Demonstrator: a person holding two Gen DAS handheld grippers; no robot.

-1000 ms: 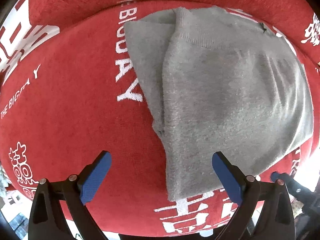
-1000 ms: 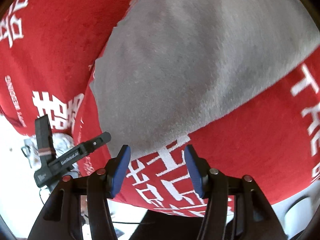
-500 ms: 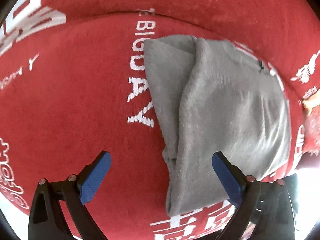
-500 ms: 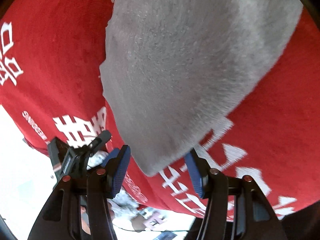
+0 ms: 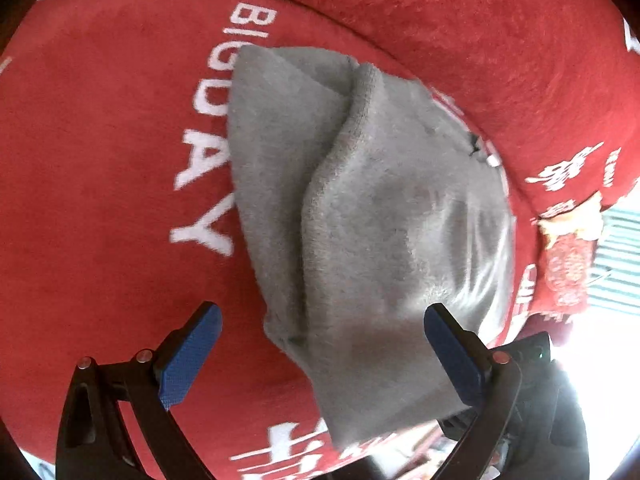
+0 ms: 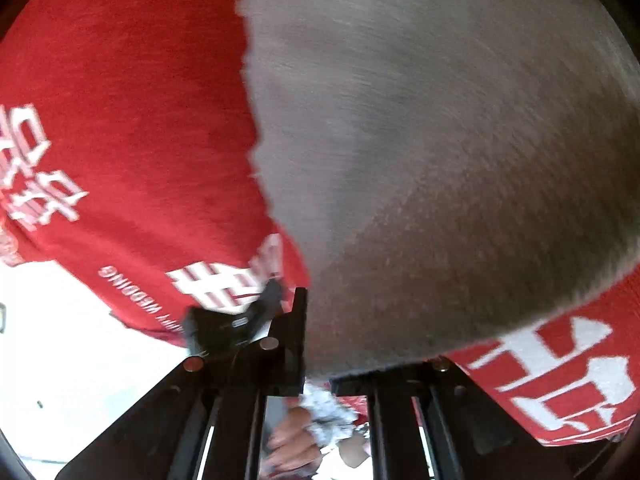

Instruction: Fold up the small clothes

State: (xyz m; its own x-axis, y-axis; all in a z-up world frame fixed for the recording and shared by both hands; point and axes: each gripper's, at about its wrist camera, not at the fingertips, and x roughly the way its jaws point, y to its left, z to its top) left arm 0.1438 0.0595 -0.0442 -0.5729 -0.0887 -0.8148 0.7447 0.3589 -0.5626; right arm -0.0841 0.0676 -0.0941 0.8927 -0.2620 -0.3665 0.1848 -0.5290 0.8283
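While the folded grey knit garment [image 5: 380, 240] lies on the red plush cloth with white lettering [image 5: 100, 208], its near corner overhangs the cloth's front edge. Left gripper [image 5: 320, 356] hovers over that corner, blue pads wide apart, touching nothing. Right gripper [image 6: 316, 360] is clamped together on the garment's near edge; grey fabric fills most of its view. A hand [image 6: 294, 440] shows blurred below the right gripper's fingers.

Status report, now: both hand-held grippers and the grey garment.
Left hand-held gripper open, straddling the grey garment's near corner. Right hand-held gripper shut on garment's edge. Garment partly folded on red cloth. Nothing in the way.
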